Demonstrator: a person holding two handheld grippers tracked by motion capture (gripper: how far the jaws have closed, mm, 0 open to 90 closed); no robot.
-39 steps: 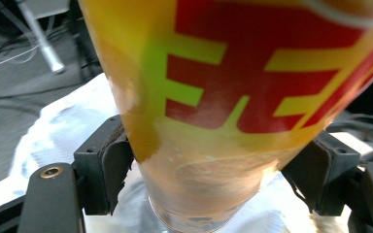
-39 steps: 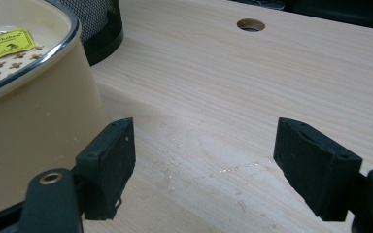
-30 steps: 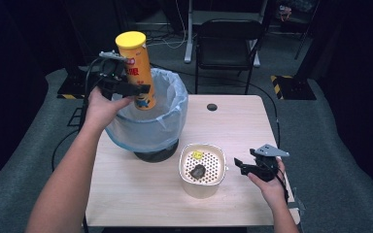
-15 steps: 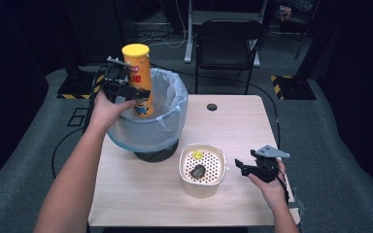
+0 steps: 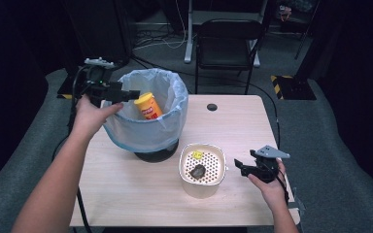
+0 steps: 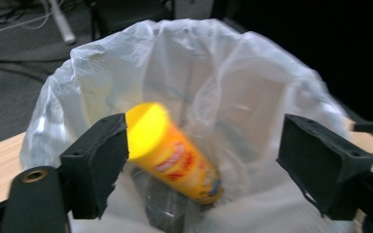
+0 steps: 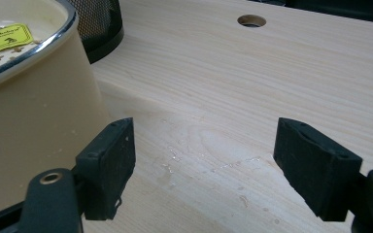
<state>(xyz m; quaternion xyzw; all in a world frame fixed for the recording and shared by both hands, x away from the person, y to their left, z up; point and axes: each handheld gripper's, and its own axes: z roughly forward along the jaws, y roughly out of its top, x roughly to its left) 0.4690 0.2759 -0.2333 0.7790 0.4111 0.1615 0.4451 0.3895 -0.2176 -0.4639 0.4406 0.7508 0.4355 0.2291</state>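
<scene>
- The left tool (image 5: 126, 94) hangs at the left rim of the bin (image 5: 175, 131). Its jaws have just been opening and now stand apart with nothing pressed between them; in the left gripper view the pads (image 6: 99, 162) frame the can without touching it.
- A second ago this tool gripped the can (image 5: 148, 106) upright above the bin. Now the can lies tilted inside the bag (image 6: 252, 87), yellow lid up and to the left, base down against the liner. It looks blurred in the left gripper view, so it may not have settled.
- I judge the drop done: the can is binned, and this hand is free to pull back.
- The right tool (image 5: 245, 167) rests low over the near right of the table (image 5: 233, 121), jaws apart and empty, as it was a second ago.
- Just left of it stands the bowl (image 5: 199, 187), cream, with a perforated insert holding a dark lump (image 5: 197, 171) and a yellow sticker (image 7: 7, 38). It seems the likely next thing to handle.
</scene>
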